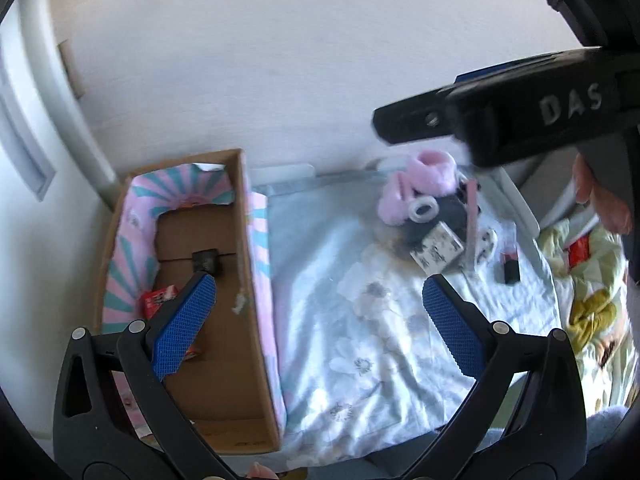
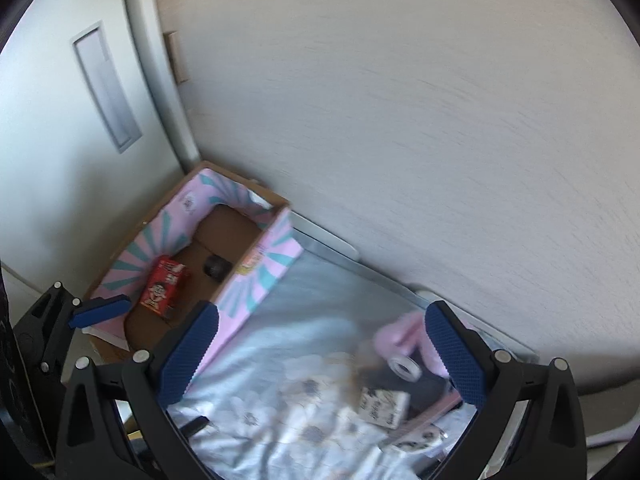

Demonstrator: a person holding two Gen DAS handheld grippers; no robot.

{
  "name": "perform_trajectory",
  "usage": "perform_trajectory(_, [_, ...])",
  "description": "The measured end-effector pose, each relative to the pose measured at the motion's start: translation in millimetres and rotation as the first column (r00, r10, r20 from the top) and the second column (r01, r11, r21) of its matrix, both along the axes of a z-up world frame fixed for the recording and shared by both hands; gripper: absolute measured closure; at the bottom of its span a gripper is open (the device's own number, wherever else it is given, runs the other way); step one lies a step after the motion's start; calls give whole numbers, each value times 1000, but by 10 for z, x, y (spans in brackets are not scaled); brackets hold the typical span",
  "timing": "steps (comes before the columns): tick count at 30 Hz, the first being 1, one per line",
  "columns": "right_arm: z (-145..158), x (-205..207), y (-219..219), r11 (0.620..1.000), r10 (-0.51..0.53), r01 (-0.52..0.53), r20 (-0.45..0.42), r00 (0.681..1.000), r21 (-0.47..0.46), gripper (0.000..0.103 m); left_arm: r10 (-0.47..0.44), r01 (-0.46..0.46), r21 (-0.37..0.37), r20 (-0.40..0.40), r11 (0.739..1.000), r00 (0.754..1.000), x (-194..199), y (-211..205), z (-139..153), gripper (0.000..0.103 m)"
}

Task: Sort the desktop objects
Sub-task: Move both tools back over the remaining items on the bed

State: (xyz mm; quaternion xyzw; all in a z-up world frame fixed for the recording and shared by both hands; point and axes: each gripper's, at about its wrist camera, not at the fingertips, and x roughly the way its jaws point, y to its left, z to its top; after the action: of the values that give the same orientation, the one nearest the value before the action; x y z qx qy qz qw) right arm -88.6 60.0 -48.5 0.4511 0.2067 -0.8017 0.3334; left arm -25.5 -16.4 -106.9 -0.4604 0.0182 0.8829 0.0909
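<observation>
A cardboard box (image 1: pixel 248 280) lined with pink and teal paper stands at the left against the wall. In it lie a red packet (image 2: pixel 162 286) and a small black object (image 2: pixel 216 266). On the floral cloth at the right is a pile: a pink fluffy item (image 1: pixel 420 184), a white tape roll (image 1: pixel 424 210), a white patterned box (image 1: pixel 438 248), a pink stick (image 1: pixel 472 228) and a lipstick (image 1: pixel 510 266). My left gripper (image 1: pixel 320 320) is open and empty, straddling the box's right wall. My right gripper (image 2: pixel 322 356) is open and empty, above the cloth near the pile.
A pale wall (image 2: pixel 400 120) runs behind the box and pile. A light blue floral cloth (image 1: pixel 360 340) covers the surface between them. The right tool's black body (image 1: pixel 500 120) hangs over the pile. A yellow patterned quilt (image 1: pixel 592 300) lies at the far right, with a hand (image 1: pixel 600 196) above it.
</observation>
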Motion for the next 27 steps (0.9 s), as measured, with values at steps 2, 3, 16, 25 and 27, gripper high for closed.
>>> perform_trajectory(2, [-14,-76,168,999,-32,32,31,999,-9,0,-32,33,-5,58,999,998,-45,77,-58,0])
perform_trajectory(3, [-44,-133,280,998,-66,66,48,997,1,0,-45,45,0,71,999,996,-55,104,-74,0])
perform_trajectory(16, [-226,-286,1611,948,-318,315,96,943,39,0,-149,147,33,63,989,987,-135,532,-87,0])
perform_trajectory(25, [-458,-204,2156,923,-385,384,114,916,35,1,-255,253,30,63,967,965,-160,960,-207,0])
perform_trajectory(27, [-523,-177,2252,918,-397,396,120,910,32,3,-276,274,39,61,961,959,-160,1054,-246,0])
